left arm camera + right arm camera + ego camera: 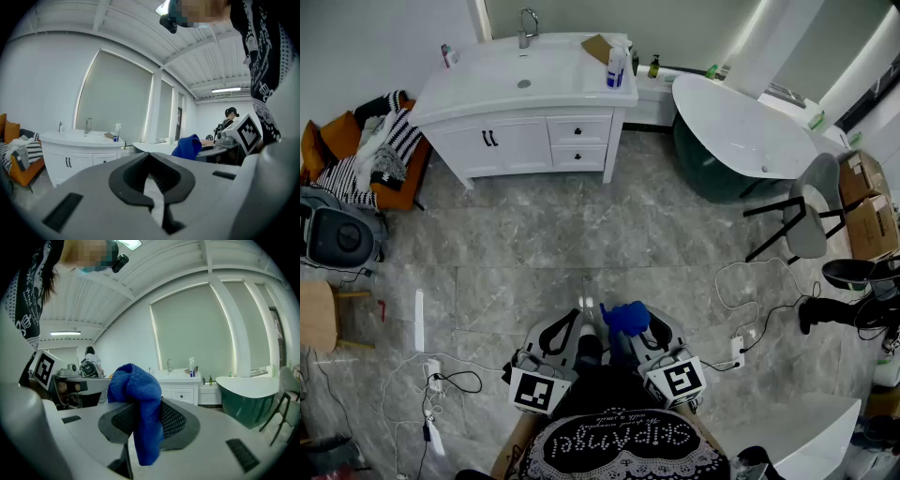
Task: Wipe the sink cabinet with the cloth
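The white sink cabinet (525, 117) stands against the far wall, well ahead of me, with a tap and a spray bottle (616, 69) on its top. It also shows small in the left gripper view as the cabinet (79, 152) and in the right gripper view as the cabinet (178, 389). My right gripper (630, 330) is shut on a blue cloth (140, 404), which bunches above the jaws and hangs below them; the cloth (625, 317) shows low in the head view. My left gripper (581, 330) is held beside it, shut and empty.
A white-and-green bathtub (741, 141) stands right of the cabinet, with a grey chair (802, 216) near it. An orange seat piled with clothes (370, 150) is at the left. Cables and power strips (431, 394) lie on the tiled floor.
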Demonstrator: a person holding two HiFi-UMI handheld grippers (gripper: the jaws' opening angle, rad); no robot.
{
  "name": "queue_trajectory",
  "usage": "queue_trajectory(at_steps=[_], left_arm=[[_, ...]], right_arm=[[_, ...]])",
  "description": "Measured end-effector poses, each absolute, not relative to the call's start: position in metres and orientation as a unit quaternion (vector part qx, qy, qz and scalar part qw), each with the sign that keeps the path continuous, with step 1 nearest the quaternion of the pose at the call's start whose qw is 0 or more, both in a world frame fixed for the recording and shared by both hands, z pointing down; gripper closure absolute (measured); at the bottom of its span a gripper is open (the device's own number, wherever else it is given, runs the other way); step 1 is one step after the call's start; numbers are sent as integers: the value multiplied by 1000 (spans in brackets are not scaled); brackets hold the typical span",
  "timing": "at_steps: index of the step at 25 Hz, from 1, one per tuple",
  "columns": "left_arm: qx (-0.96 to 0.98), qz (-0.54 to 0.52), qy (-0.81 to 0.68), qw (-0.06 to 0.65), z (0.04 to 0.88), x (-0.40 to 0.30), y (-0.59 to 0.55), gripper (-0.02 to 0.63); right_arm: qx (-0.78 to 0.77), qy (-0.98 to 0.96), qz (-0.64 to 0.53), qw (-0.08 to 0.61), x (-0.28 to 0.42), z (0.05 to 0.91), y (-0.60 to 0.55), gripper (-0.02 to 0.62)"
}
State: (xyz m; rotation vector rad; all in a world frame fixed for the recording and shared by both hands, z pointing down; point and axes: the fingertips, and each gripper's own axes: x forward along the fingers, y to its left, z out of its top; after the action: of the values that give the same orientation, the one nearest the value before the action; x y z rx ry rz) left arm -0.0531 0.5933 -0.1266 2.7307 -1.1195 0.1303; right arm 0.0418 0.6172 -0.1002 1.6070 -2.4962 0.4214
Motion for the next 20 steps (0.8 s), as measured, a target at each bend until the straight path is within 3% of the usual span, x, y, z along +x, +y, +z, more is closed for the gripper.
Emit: queue_trajectory(at_steps=[20], left_arm=[[912,52,-392,104,-118,-61,566,606]], right_arm=[[511,-840,171,59,38,-91,592,480]])
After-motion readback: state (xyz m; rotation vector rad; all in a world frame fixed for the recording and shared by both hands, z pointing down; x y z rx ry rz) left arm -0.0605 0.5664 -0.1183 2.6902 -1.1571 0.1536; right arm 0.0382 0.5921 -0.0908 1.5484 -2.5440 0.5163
